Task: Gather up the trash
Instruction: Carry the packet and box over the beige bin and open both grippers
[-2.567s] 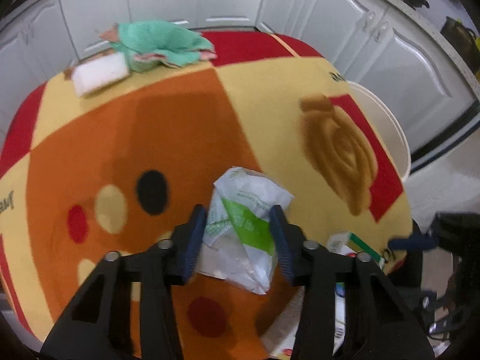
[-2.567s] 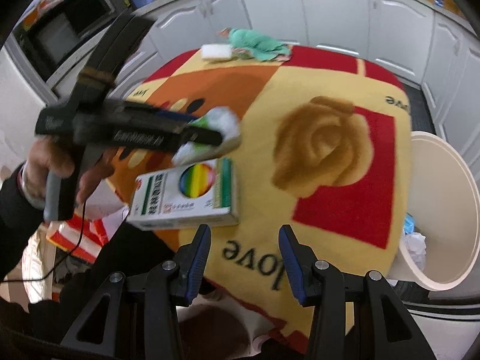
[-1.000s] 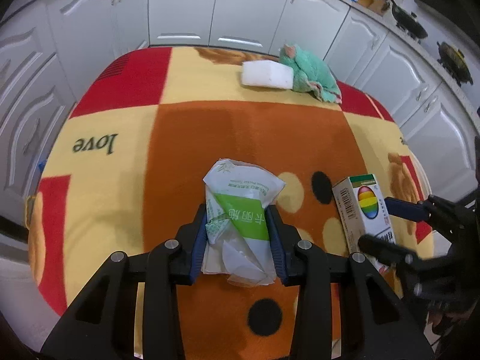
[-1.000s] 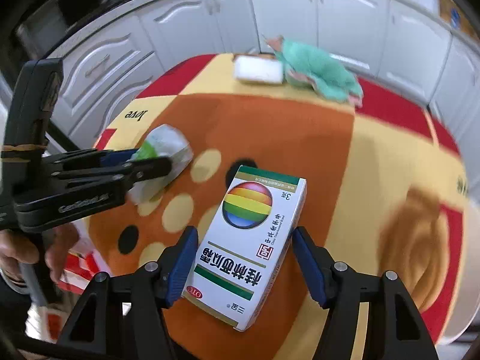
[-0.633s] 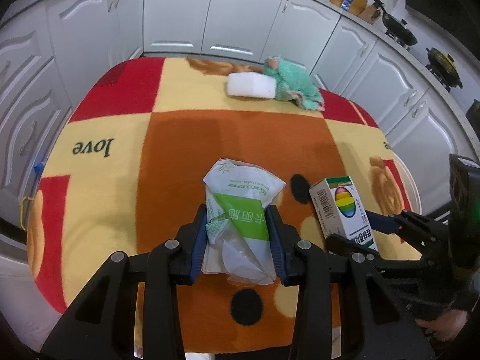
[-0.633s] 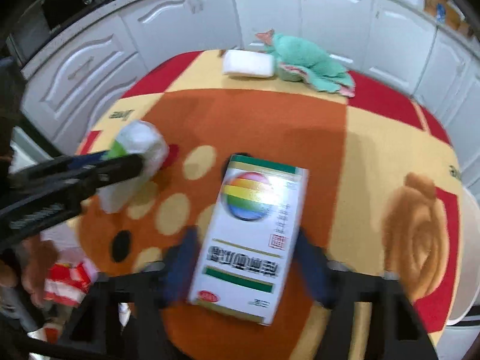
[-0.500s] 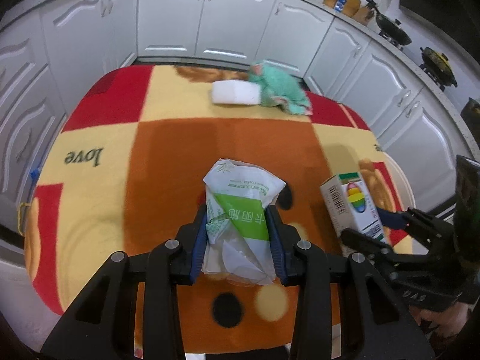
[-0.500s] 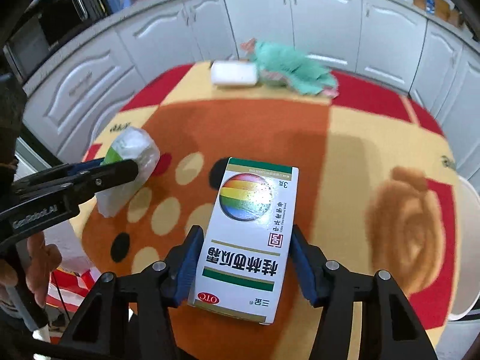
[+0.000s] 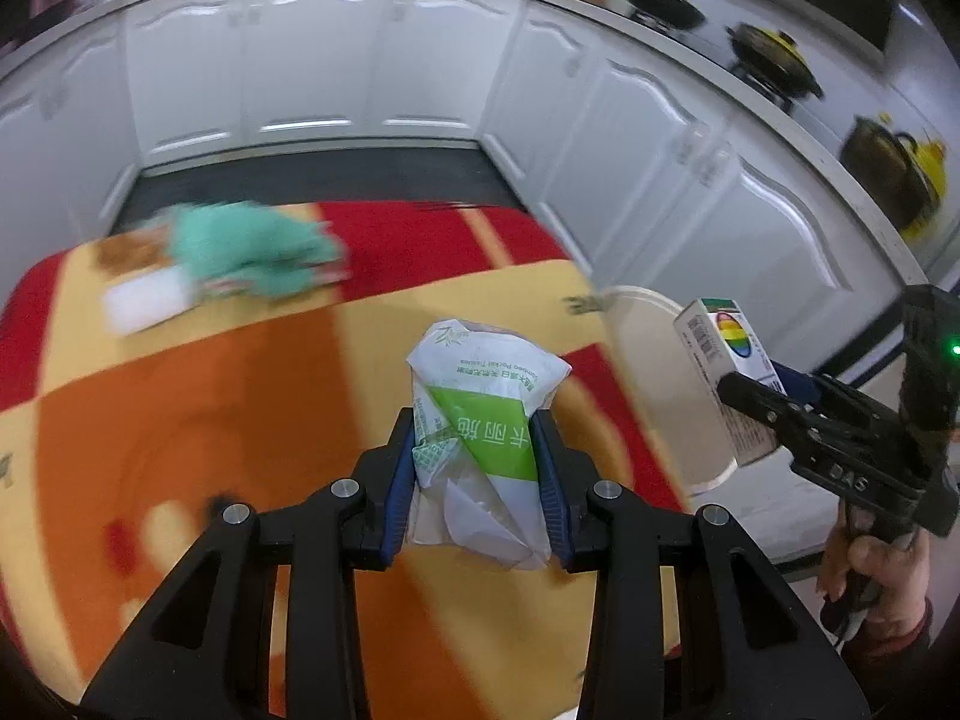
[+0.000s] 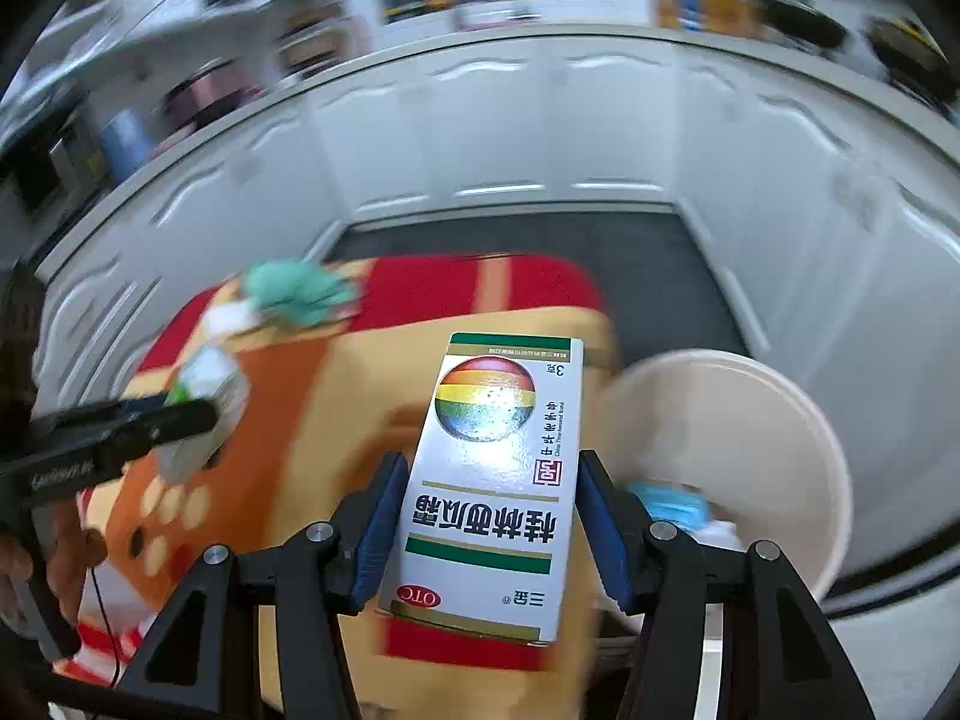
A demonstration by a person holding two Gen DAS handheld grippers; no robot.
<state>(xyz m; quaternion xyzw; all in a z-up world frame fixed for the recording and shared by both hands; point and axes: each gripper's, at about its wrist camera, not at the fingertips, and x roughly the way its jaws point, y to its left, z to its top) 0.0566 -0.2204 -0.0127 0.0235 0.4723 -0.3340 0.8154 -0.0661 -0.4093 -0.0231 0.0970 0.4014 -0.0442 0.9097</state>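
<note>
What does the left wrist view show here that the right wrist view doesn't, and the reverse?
Only the left wrist view shows the green print on the tissue packet clamped in the left tool, and the pots on the counter. Only the right wrist view shows the inside of the cream bin, with blue and white trash already at the bottom, and the printed face of the medicine box held by the right tool. Both show the patterned blanket, the green cloth, the white sponge, both held items and the bin.
</note>
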